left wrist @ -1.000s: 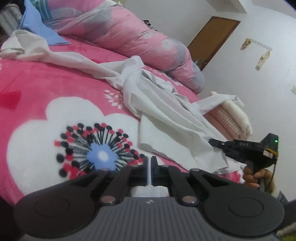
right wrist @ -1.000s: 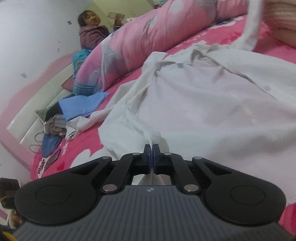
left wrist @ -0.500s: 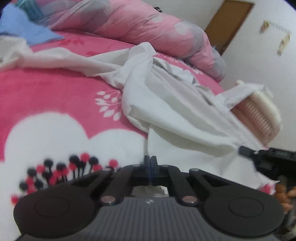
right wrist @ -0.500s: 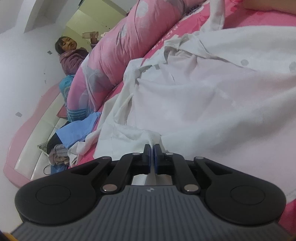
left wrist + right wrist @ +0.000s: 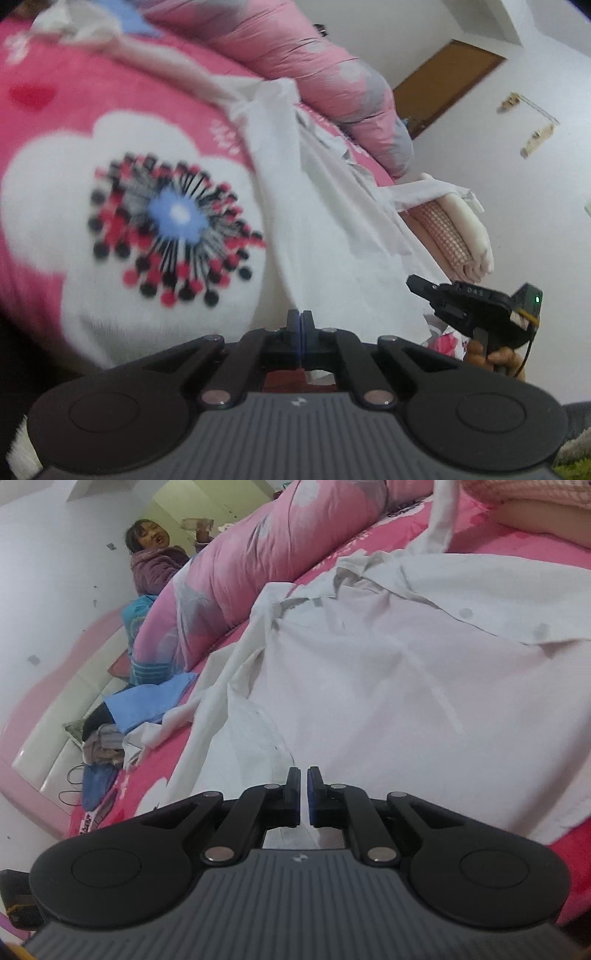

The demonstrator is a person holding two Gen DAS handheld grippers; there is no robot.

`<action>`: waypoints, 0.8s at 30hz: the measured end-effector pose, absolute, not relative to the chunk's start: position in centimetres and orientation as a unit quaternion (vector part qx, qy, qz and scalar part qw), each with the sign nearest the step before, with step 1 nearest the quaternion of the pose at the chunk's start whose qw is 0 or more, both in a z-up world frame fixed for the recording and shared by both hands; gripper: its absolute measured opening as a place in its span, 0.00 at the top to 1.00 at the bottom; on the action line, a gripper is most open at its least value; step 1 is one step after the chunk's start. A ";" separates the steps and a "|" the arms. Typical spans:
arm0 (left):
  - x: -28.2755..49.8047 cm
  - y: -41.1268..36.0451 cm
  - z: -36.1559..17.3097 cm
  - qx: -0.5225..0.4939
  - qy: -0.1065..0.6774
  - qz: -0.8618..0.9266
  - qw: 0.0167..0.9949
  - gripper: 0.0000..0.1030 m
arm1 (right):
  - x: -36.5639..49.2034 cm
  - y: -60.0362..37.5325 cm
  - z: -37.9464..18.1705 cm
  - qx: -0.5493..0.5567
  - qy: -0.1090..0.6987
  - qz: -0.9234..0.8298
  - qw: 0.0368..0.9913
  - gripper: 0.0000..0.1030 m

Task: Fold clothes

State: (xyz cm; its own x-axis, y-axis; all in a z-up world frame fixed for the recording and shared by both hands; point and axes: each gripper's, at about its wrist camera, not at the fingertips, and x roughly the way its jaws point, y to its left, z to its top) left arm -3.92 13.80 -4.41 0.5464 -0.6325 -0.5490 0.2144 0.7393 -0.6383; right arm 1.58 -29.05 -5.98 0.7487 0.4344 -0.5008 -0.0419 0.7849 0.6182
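The white shirt [image 5: 424,686] is thin, soft and light. It is floppy, so it will sag and slide if only one spot is lifted. I think the best places to take hold are the corners of the bottom edge, or the shoulders near the collar, with one gripper on each side so the cloth stays stretched. The small buttons [image 5: 467,613] are hard, so it is better to pinch the cloth beside them.

The shirt lies spread out on the bed [image 5: 44,122], front side up, with its collar far from the grippers. It is wrinkled. One long sleeve [image 5: 166,62] reaches away across the pink blanket, and the sleeve on the other side reaches up toward the folded clothes. The shirt is open and not folded into a neat shape.

The left gripper [image 5: 300,325] is closed tight on the near edge of the shirt; a bit of white cloth shows behind its fingers. The right gripper [image 5: 303,794] sits low over the bottom part of the shirt with a thin gap between its fingers, and I can see nothing pinched there.

A rolled pink quilt [image 5: 258,565] lies beyond the shirt. A blue cloth [image 5: 147,701] is near the far sleeve. A stack of folded clothes [image 5: 454,236] sits at the bed's side. A person [image 5: 155,565] sits behind the quilt.
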 end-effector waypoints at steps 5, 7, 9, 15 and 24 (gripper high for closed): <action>-3.4 14.4 -6.0 -0.282 0.424 -0.246 0.825 0.99 | 1.2 -29.4 -5.8 0.275 0.344 0.105 0.892 0.96; -3.4 14.6 -6.3 -0.285 0.426 -0.247 0.822 0.98 | 1.6 -29.2 -4.9 0.268 0.340 0.110 0.895 0.95; -3.3 14.7 -6.6 -0.290 0.429 -0.248 0.819 0.89 | 2.3 -28.6 -3.9 0.256 0.336 0.118 0.899 0.94; -3.1 15.1 -7.1 -0.299 0.429 -0.252 0.814 0.57 | 7.1 -25.9 -2.4 0.207 0.347 0.157 0.901 0.67; -1.7 14.2 -6.7 -0.241 0.437 -0.272 0.823 0.47 | 11.0 -23.6 -4.4 0.189 0.412 0.159 0.877 0.67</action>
State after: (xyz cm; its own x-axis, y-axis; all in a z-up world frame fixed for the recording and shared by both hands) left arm -1.70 14.16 -6.71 0.4705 -0.6584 -0.5875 0.2365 0.7355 -0.6349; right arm 10.98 -23.62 -4.38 0.6100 0.4354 -0.6620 -0.1241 0.8777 0.4629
